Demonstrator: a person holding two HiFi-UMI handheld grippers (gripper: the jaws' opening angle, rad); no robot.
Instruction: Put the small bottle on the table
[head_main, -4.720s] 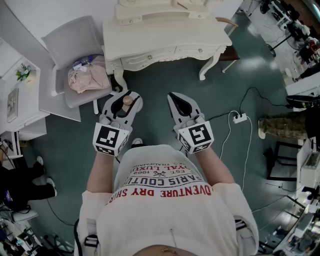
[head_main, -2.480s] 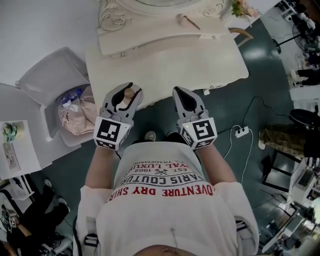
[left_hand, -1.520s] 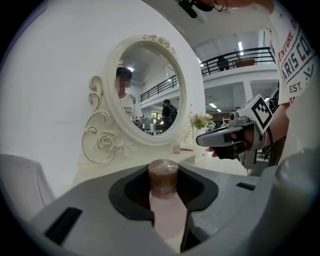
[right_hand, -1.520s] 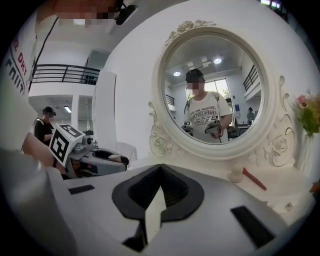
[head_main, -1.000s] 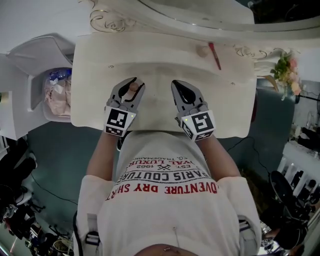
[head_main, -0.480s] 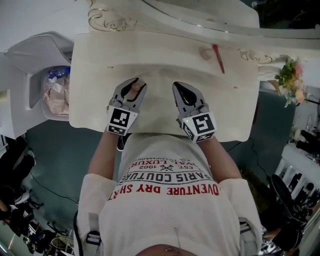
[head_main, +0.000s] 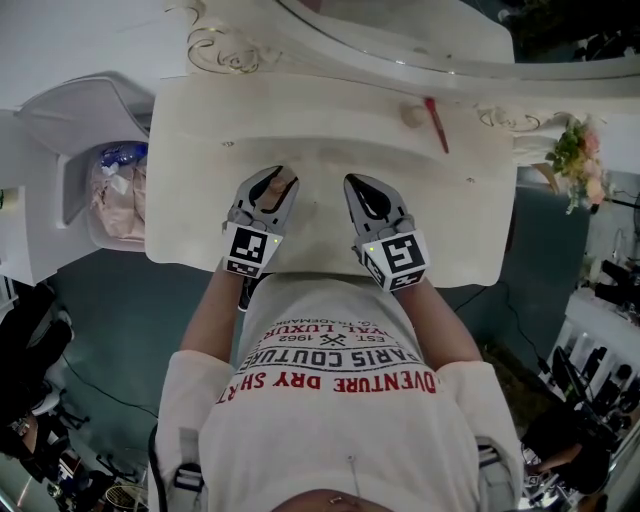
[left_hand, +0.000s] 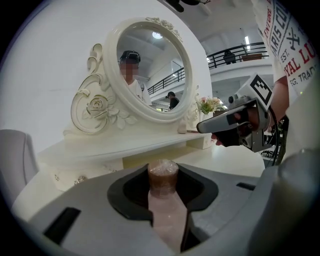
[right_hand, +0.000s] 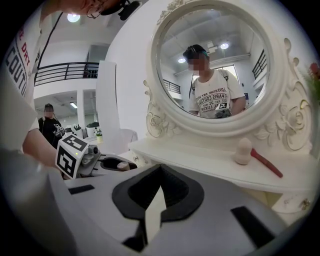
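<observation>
The small bottle, pale pink with a brown cap, is clamped between the jaws of my left gripper. In the left gripper view the bottle stands upright in the jaw opening, cap uppermost. The gripper hovers over the front part of the cream dressing table. My right gripper is beside it over the same table top, jaws together with nothing in them. In the right gripper view the left gripper shows at the left.
A round pale knob-shaped thing and a red stick lie on the table's raised back shelf, below the oval mirror. A grey chair holding a bag stands to the left. Flowers are at the table's right end.
My left gripper with the bottle has drifted slightly to the right over the table top. The right gripper has hardly moved.
</observation>
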